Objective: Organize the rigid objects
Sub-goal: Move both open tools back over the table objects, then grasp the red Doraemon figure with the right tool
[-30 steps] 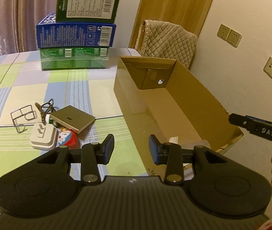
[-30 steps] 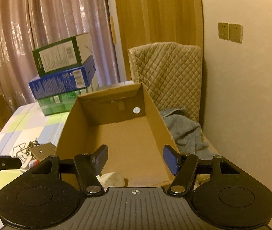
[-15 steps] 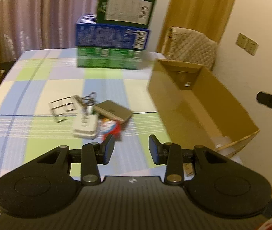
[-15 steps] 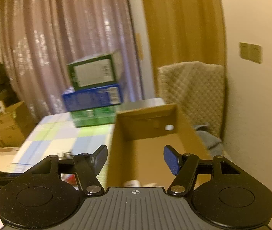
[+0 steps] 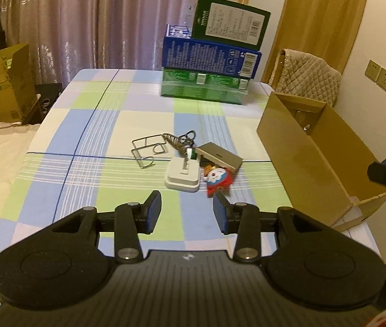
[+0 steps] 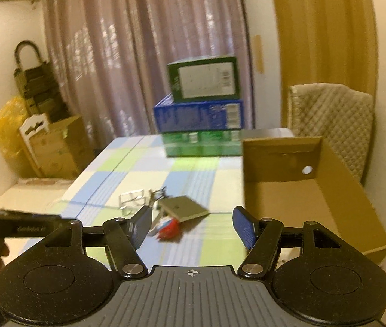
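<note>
Both the left gripper [image 5: 187, 212] and right gripper [image 6: 191, 227] hover empty and spread; next, probably grab the white charger [image 5: 183, 175] for the cardboard box [image 5: 312, 160].

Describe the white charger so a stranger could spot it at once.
On the checked tablecloth, left of the open cardboard box, lies a small pile. The white charger sits at its near edge, beside the red toy: the pile's only white, rounded block.

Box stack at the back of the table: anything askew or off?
Yes. The dark green box on top sits tilted and overhangs the blue box on one side. The blue box lies roughly square on the light green box.
</note>
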A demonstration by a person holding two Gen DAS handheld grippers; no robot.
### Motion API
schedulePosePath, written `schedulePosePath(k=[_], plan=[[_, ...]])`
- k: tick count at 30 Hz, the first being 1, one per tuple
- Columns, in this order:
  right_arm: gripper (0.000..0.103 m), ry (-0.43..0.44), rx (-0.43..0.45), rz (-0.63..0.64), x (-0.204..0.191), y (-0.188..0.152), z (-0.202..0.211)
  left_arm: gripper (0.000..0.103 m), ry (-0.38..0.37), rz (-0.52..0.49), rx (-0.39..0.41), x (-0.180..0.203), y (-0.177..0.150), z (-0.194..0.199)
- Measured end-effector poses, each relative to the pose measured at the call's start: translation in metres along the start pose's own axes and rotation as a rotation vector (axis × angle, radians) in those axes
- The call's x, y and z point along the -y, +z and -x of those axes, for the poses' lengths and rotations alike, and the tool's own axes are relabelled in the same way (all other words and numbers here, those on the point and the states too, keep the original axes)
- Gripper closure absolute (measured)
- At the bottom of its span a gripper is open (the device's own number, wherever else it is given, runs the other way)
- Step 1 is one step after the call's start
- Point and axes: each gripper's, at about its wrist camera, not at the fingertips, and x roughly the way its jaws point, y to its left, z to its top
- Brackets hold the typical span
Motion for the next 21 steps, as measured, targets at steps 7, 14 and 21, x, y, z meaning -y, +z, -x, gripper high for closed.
schedulePosePath(k=[7, 14, 21], plan=[[0.040, 0.011, -0.026, 0.002, -0.015, -0.009, -0.017, 0.063, -0.002, -0.008, -0.015, -0.008, -0.005, -0.005], [0.040, 0.015, -0.055, 0.003, -0.023, -0.017, -0.035, 0.062, 0.000, -0.002, -0.021, -0.020, -0.003, -0.015], [0.040, 0.015, -0.081, -0.006, -0.025, -0.023, -0.057, 0.059, -0.007, -0.022, -0.037, -0.025, 0.001, -0.032]])
